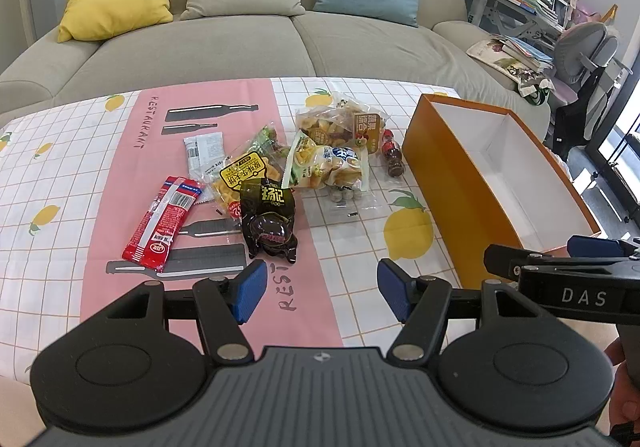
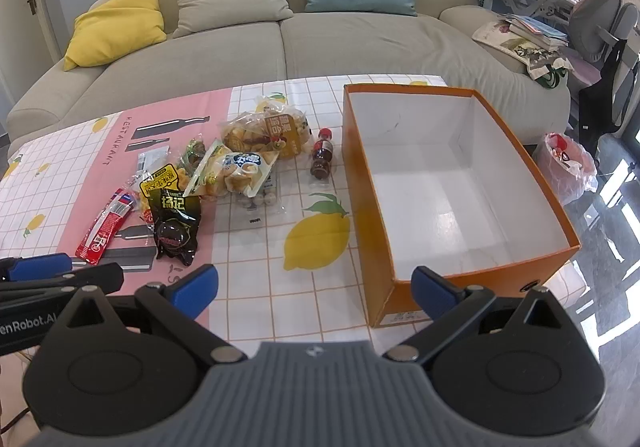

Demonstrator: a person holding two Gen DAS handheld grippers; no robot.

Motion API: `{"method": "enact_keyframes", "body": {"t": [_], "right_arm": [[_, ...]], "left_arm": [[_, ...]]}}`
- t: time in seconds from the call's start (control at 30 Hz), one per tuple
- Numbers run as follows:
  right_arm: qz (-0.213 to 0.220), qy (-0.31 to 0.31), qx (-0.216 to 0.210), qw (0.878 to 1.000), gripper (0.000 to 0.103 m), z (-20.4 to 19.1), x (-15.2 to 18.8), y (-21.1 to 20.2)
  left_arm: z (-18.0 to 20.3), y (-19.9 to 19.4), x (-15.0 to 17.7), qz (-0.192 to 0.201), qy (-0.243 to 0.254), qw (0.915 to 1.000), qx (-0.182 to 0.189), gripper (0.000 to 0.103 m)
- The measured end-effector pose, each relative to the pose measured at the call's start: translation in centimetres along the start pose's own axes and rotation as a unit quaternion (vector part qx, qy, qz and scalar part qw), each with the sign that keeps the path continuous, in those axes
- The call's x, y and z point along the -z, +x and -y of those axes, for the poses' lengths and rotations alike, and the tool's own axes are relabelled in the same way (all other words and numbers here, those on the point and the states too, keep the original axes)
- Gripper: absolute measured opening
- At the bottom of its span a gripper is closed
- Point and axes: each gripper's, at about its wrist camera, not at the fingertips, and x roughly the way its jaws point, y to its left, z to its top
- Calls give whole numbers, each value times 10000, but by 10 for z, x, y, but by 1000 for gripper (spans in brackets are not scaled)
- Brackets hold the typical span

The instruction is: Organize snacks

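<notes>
Snacks are lying left of the empty orange box [image 2: 460,183]; I am holding both grippers' fingers [image 1: 250,289] spread, planning on pinching the nearest black packet [image 1: 269,223] first.

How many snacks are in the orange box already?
None yet. The orange cardboard box shows only its bare white inside. Nothing is in hand: the left gripper and right gripper are both open and hold nothing. Left to do: the whole pile, including the red stick packet, black pouch and small cola bottle.
</notes>
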Motion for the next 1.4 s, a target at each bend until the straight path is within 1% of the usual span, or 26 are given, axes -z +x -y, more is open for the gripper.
{"method": "enact_keyframes", "body": {"t": [1.27, 1.37, 1.4], "right_arm": [[-25, -27, -28, 10000, 100, -2, 0, 1], [3, -56, -53, 10000, 100, -3, 1, 1], [80, -98, -105, 9999, 100, -3, 2, 1]], "left_arm": [[-1, -1, 0, -12, -17, 10000, 11, 75], [-2, -1, 1, 16, -5, 10000, 70, 75], [-3, -1, 2, 61, 14, 9999, 119, 74]]}}
